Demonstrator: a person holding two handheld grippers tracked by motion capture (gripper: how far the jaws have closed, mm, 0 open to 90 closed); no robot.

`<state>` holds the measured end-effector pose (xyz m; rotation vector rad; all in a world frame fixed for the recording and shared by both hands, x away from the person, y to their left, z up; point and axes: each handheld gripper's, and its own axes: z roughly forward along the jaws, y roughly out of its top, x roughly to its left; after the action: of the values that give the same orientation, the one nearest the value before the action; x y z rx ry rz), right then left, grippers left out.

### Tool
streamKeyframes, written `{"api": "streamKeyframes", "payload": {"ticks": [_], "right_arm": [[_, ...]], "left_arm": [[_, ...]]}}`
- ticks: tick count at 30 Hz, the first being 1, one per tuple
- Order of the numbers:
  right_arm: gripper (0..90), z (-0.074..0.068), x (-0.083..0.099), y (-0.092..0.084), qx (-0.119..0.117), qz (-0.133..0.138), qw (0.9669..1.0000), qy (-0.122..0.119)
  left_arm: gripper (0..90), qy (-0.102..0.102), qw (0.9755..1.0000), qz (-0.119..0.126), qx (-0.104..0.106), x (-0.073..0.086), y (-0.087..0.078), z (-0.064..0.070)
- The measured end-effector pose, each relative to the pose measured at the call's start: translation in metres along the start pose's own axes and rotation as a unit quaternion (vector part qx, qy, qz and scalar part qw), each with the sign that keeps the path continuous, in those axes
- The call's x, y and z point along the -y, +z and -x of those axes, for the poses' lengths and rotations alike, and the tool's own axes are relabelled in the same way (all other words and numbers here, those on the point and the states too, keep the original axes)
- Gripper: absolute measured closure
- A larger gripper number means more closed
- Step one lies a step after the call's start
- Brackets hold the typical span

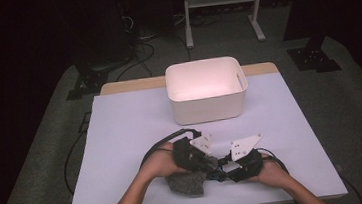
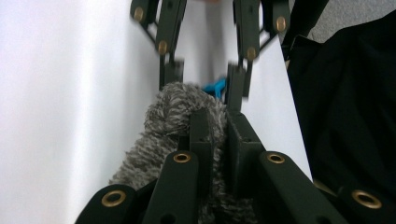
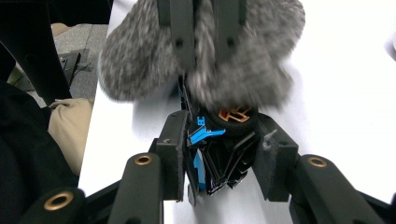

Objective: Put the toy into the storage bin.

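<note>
At lower centre of the high view, the grey fuzzy cloth (image 1: 187, 184) is pinched in the closed left hand-held gripper (image 1: 210, 165); just to its right, a black-and-blue toy (image 3: 219, 154) is clamped by the right hand-held gripper (image 1: 222, 171), jaws facing the cloth

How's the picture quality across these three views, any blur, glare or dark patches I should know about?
High view: the white bin glows overexposed inside, while the room around the table sinks into black. Left gripper view: the grey fuzzy cloth is fairly sharp, but the far jaws are soft and the tabletop is washed out. Right gripper view: the cloth is smeared by blur, while the black-and-blue toy car is crisp.
</note>
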<state>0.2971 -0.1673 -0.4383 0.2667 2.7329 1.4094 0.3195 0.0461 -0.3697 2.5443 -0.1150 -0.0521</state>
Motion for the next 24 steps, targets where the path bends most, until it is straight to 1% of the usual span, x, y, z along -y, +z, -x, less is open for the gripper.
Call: {"api": "streamKeyframes", "payload": {"ticks": [1,4,6,9,12,16,19,21,22,24], "right_arm": [[58.3,0.000,0.000,0.000,0.000,-0.001,1.0000,0.000],[58.3,0.000,0.000,0.000,0.000,0.000,1.0000,0.000],[58.3,0.000,0.000,0.000,0.000,-0.001,1.0000,-0.001],[58.3,0.000,0.000,0.000,0.000,0.000,1.0000,0.000],[58.3,0.000,0.000,0.000,0.000,-0.001,1.0000,-0.001],[58.3,0.001,0.000,0.000,0.000,0.001,1.0000,-0.001],[58.3,0.001,0.000,0.000,-0.001,0.001,1.0000,-0.001],[58.3,0.001,0.000,0.000,-0.001,0.002,1.0000,0.000],[58.3,0.001,0.000,0.000,-0.001,0.001,1.0000,0.001],[58.4,0.001,0.000,0.000,-0.001,0.001,1.0000,0.002]], "left_arm": [[82.4,-0.007,1.0000,0.000,-0.007,0.005,-0.003,0.000],[82.4,-0.021,0.9997,0.001,-0.015,0.020,-0.014,0.002],[82.4,-0.026,0.9994,0.005,-0.020,0.027,-0.020,0.003],[82.4,-0.034,0.9990,0.002,-0.029,0.036,-0.027,0.004],[82.3,-0.043,0.9984,0.009,-0.035,0.046,-0.033,0.004],[82.1,-0.053,0.9975,0.011,-0.046,0.056,-0.041,0.005],[82.1,-0.057,0.9968,0.003,-0.057,0.061,-0.047,0.006],[82.1,-0.063,0.9962,0.004,-0.060,0.066,-0.051,0.008],[82.1,-0.063,0.9963,0.002,-0.059,0.068,-0.052,0.008],[82.1,-0.068,0.9960,0.006,-0.058,0.071,-0.053,0.010]]}}
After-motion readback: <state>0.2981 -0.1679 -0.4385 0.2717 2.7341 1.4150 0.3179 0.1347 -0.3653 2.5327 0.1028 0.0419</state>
